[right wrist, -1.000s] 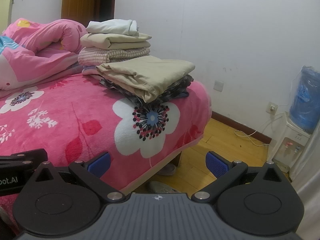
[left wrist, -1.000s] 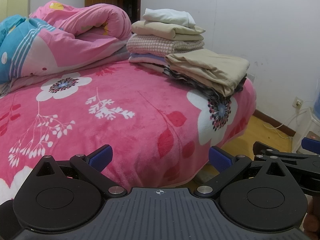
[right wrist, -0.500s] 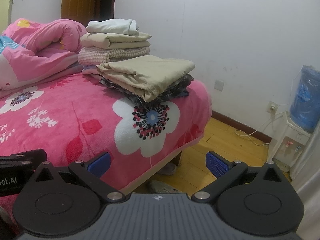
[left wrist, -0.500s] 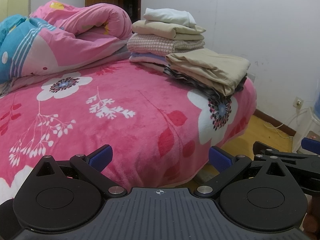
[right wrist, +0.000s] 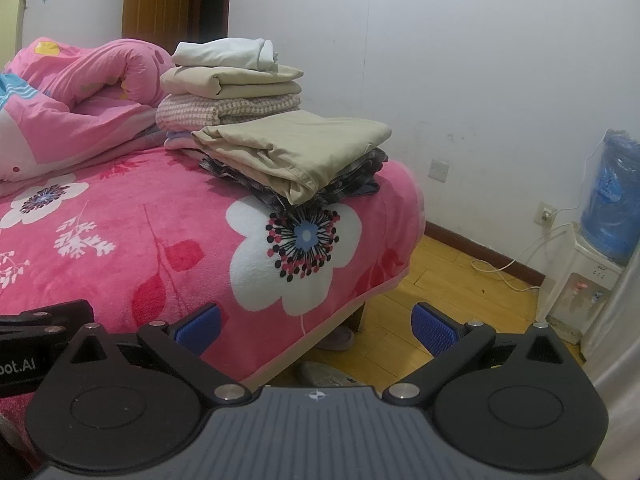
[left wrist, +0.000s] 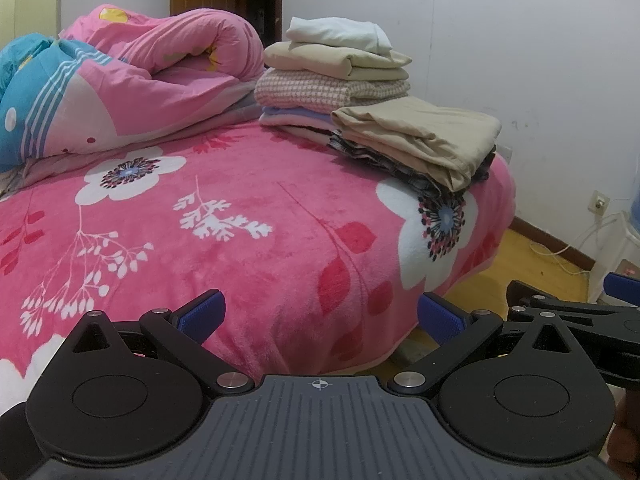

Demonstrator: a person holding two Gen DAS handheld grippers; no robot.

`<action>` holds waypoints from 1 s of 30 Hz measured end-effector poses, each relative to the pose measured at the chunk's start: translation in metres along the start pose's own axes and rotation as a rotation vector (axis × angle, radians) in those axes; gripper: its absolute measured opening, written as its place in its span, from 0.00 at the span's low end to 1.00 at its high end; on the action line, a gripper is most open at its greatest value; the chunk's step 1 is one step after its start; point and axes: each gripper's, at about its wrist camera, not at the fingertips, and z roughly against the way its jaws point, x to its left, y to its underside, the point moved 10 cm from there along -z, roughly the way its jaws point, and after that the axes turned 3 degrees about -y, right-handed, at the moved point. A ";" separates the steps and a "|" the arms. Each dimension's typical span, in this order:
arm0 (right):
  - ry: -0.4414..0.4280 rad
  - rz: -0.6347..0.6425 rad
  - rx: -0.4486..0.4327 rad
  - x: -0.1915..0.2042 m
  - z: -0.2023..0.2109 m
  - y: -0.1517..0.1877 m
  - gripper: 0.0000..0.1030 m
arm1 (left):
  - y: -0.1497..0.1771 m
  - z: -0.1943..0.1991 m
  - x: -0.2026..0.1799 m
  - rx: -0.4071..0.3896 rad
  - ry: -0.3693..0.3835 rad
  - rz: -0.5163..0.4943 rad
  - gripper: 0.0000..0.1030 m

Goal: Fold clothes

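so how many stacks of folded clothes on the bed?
2. A tall stack near the quilt, and a low stack in front of it at the bed corner.

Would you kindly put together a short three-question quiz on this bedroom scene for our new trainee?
1. True or false: the left gripper and the right gripper are both open and hold nothing.
2. Which garment tops the taller pile? A) white garment B) checked pink garment C) beige garment
3. Fill in: the water dispenser stands on the ____ beside the bed.

Key: 1 true; 2 A; 3 floor.
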 end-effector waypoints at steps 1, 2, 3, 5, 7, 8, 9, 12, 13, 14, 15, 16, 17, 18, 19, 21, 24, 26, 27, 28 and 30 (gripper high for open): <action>0.000 0.000 0.000 0.000 0.000 0.000 1.00 | 0.000 0.000 0.000 0.000 0.000 0.000 1.00; 0.000 0.000 0.001 0.000 0.000 0.000 1.00 | 0.000 0.000 0.000 0.001 0.000 0.000 1.00; 0.000 0.000 0.001 0.000 0.000 0.000 1.00 | 0.000 0.000 0.000 0.001 0.000 -0.001 1.00; 0.000 0.000 0.002 0.000 -0.001 0.001 1.00 | 0.000 0.000 0.001 0.002 -0.001 -0.002 1.00; 0.000 0.000 0.003 0.001 -0.001 0.001 1.00 | 0.000 0.000 0.001 0.001 -0.001 -0.003 1.00; 0.000 0.000 0.003 0.000 -0.001 0.001 1.00 | 0.000 0.000 0.001 0.001 -0.001 -0.004 1.00; 0.000 -0.001 0.004 0.000 -0.001 0.001 1.00 | 0.001 0.000 0.001 0.001 -0.001 -0.004 1.00; 0.001 -0.001 0.003 0.000 0.000 0.001 1.00 | 0.001 0.000 0.001 0.001 0.000 -0.004 1.00; 0.000 -0.001 0.002 0.000 0.000 0.001 1.00 | 0.001 0.000 0.001 0.001 0.000 -0.004 1.00; 0.000 -0.001 0.002 0.000 0.000 0.001 1.00 | 0.001 0.001 0.001 0.001 0.000 -0.004 1.00; 0.001 -0.002 0.002 0.000 0.000 0.001 1.00 | 0.001 0.001 0.001 0.001 -0.001 -0.004 1.00; 0.001 -0.002 0.003 0.000 0.000 0.001 1.00 | 0.001 0.001 0.001 0.000 -0.001 -0.004 1.00; 0.000 -0.002 0.003 0.000 0.000 0.001 1.00 | 0.001 0.001 0.002 0.000 -0.001 -0.004 1.00; 0.000 -0.001 0.003 0.000 0.000 0.001 1.00 | 0.001 0.001 0.002 0.000 -0.001 -0.004 1.00; 0.000 -0.001 0.004 0.000 0.000 0.001 1.00 | 0.001 0.001 0.002 0.000 -0.001 -0.005 1.00; 0.000 -0.001 0.004 0.000 0.000 0.002 1.00 | 0.001 0.001 0.002 0.000 -0.001 -0.005 1.00; 0.000 -0.002 0.004 0.000 0.001 0.002 1.00 | 0.001 0.001 0.002 0.000 -0.001 -0.003 1.00; 0.001 -0.002 0.004 0.000 0.001 0.002 1.00 | 0.001 0.001 0.003 0.000 -0.001 -0.003 1.00; 0.000 -0.002 0.005 0.000 0.001 0.002 1.00 | 0.002 0.001 0.003 0.001 -0.002 -0.002 1.00; 0.000 -0.002 0.006 0.000 0.001 0.003 1.00 | 0.002 0.001 0.003 0.001 -0.002 -0.003 1.00; 0.000 -0.002 0.006 0.000 0.001 0.003 1.00 | 0.002 0.001 0.002 0.001 -0.003 -0.004 1.00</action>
